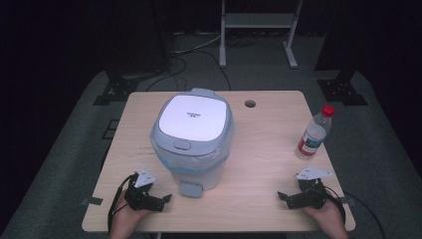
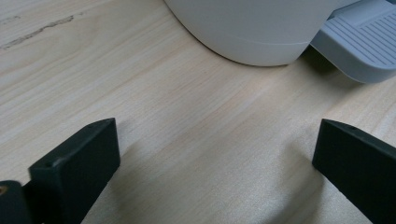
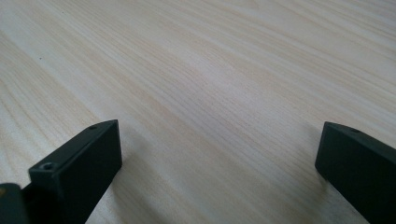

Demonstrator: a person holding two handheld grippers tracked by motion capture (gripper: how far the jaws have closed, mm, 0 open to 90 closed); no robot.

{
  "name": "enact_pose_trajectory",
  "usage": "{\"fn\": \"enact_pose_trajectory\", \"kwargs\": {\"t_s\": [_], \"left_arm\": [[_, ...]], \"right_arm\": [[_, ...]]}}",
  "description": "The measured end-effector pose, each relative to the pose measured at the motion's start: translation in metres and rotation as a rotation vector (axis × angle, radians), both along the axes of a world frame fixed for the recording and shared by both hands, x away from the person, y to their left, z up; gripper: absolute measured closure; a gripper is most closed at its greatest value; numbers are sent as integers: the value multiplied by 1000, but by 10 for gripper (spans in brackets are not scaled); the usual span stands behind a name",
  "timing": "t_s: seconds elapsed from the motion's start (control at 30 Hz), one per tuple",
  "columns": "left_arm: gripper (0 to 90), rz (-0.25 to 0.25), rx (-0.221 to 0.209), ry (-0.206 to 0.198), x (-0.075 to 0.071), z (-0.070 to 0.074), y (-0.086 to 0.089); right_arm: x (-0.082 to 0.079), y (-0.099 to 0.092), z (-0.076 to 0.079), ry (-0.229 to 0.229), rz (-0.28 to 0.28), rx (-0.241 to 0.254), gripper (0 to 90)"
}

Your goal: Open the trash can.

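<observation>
My left fingers (image 1: 166, 197) and right fingers (image 1: 281, 195) are spread wide with nothing between them, low over the counter (image 1: 263, 149). The bin (image 1: 193, 142) stands upright mid-counter, lid shut, pedal (image 1: 191, 189) pointing toward me, just beside my left fingers.

White pedal bin (image 1: 191, 142), lid shut, bag-lined, upright mid-table, pedal (image 1: 191, 189) twd person

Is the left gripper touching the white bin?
Apart. The left gripper view shows bare table between the open left gripper and the white bin.
</observation>
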State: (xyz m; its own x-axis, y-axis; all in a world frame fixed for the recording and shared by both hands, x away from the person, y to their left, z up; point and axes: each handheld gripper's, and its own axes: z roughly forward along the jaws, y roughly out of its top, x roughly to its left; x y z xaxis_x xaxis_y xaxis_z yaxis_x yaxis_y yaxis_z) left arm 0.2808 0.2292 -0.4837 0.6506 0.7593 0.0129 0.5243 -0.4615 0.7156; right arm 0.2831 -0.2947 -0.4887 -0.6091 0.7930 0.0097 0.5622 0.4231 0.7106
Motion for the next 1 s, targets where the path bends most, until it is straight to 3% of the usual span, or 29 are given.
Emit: {"fn": "enact_pose_trajectory", "kwargs": {"t_s": [0.3,0.33,0.43,0.63,0.67,0.7,1.0], "left_arm": [[144,27,-19,-34,-7,3,0],[199,30,-27,-37,-8,4,1],[234,52,-49,-44,-11,6,1],[454,66,-79,-45,-18,17,2],[540,63,-82,-49,-19,18,2],[540,65,-88,-53,-20,19,1],[900,45,-140,-24,-26,33,-4]], "right_arm": [[0,0,0,2,-6,2,0],[0,0,0,2,-9,2,0],[0,0,0,2,-9,2,0],[1,0,0,2,-12,2,0],[1,0,0,2,-12,2,0],[1,0,0,2,-12,2,0],[1,0,0,2,-13,3,0]]}}
